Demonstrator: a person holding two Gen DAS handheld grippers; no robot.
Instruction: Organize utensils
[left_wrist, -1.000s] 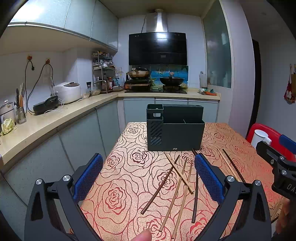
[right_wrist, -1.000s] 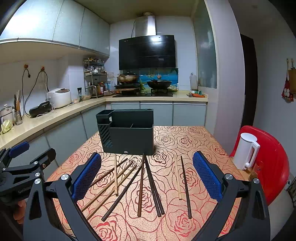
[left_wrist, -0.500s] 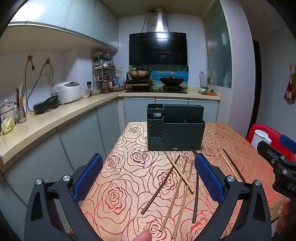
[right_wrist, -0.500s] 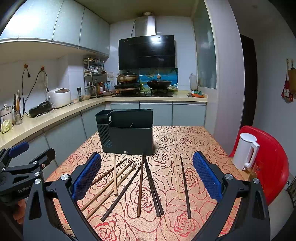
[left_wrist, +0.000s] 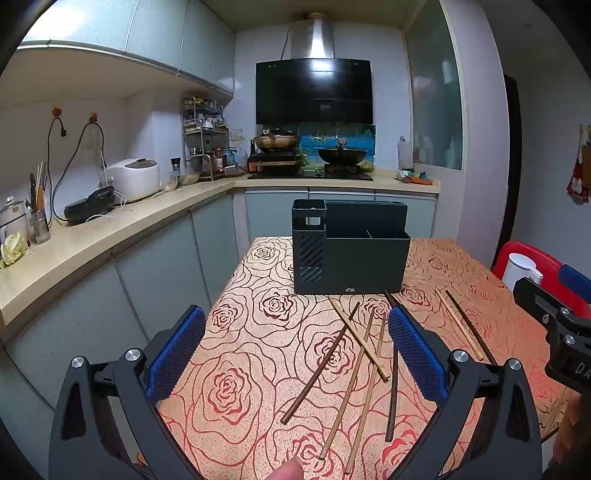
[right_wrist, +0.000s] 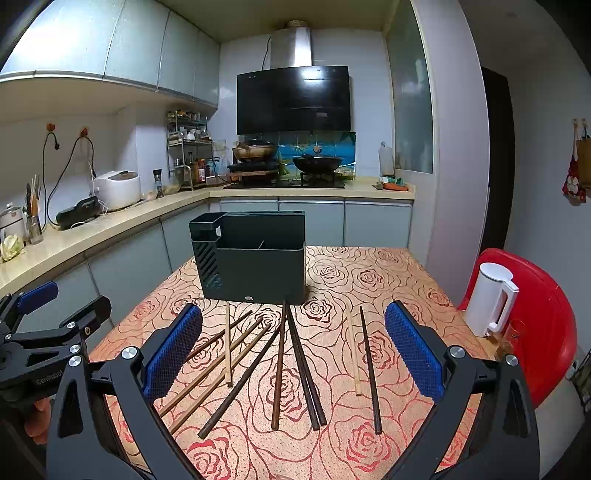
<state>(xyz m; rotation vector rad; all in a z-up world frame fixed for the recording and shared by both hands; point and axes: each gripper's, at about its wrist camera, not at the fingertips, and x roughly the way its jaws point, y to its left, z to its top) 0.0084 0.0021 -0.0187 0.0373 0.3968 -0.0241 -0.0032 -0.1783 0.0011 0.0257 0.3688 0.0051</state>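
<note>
Several wooden chopsticks (right_wrist: 280, 365) lie scattered on the rose-patterned table, light and dark ones; they also show in the left wrist view (left_wrist: 354, 365). A dark compartmented utensil holder (right_wrist: 255, 269) stands upright behind them, seen too in the left wrist view (left_wrist: 351, 254). My left gripper (left_wrist: 295, 354) is open and empty, above the table's left part, left of the chopsticks. My right gripper (right_wrist: 293, 350) is open and empty, hovering over the chopsticks near the front edge.
A white kettle (right_wrist: 489, 299) stands on a red chair (right_wrist: 546, 332) to the right of the table. A kitchen counter (left_wrist: 92, 236) with a rice cooker (left_wrist: 131, 179) runs along the left. The stove with pans (right_wrist: 288, 158) is at the back.
Both views have crept very slightly; the holder sits a touch further right in the left view and left in the right view. Nothing was grasped or moved.
</note>
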